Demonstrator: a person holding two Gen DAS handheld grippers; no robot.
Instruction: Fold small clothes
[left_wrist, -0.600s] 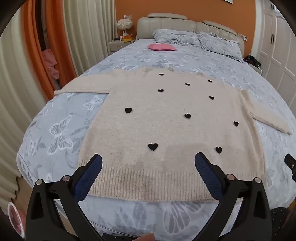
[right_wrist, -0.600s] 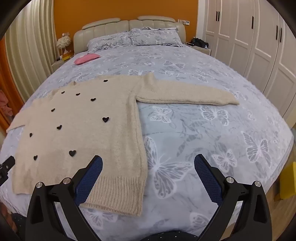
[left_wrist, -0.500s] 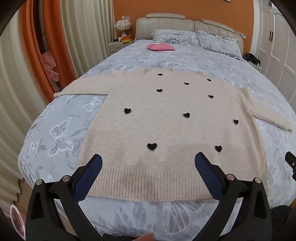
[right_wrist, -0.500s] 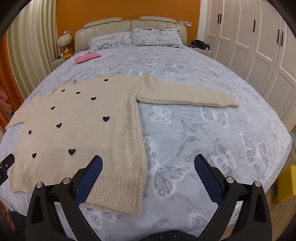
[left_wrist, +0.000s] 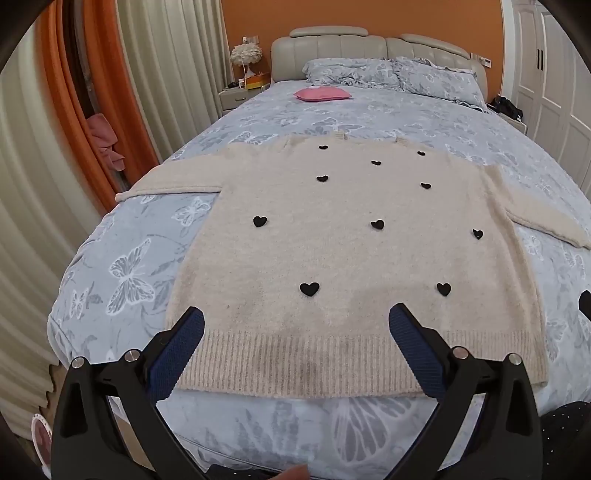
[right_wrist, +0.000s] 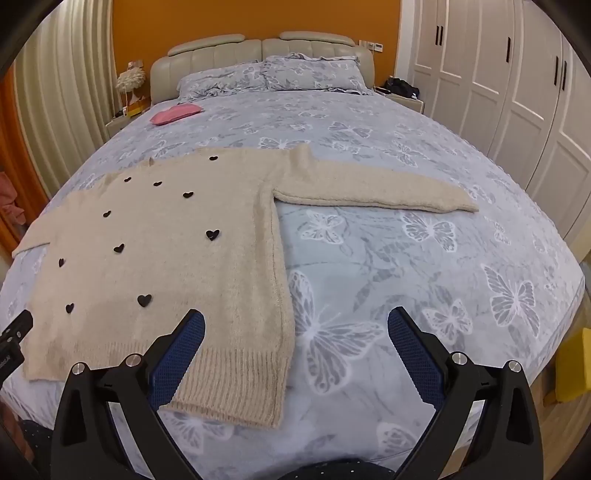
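Sweater first: the cream fuzzy knit sweater with small black hearts (left_wrist: 351, 243) lay flat and face-up on the bed with the grey butterfly-print cover (right_wrist: 424, 258), ribbed hem at the near edge, both sleeves stretched straight out to the sides. No fold had been made yet, by the look of it.

Your left claw (left_wrist: 295, 332) hung just above the ribbed hem with its blue-padded fingers (left_wrist: 177, 354) spread wide apart, gripping nothing. Your right claw (right_wrist: 295, 332) was equally wide apart and empty, poised over the hem's right corner and the bare cover beside it.

From here, the risks looked plain. That knit seemed thick and loose, so a shallow pinch could catch only the top layer and leave the back behind, skewing the fold. A claw coming down too deep might grab the cover with the sweater. And the hem sat close to the bed's edge, so a careless tug could slide it off.
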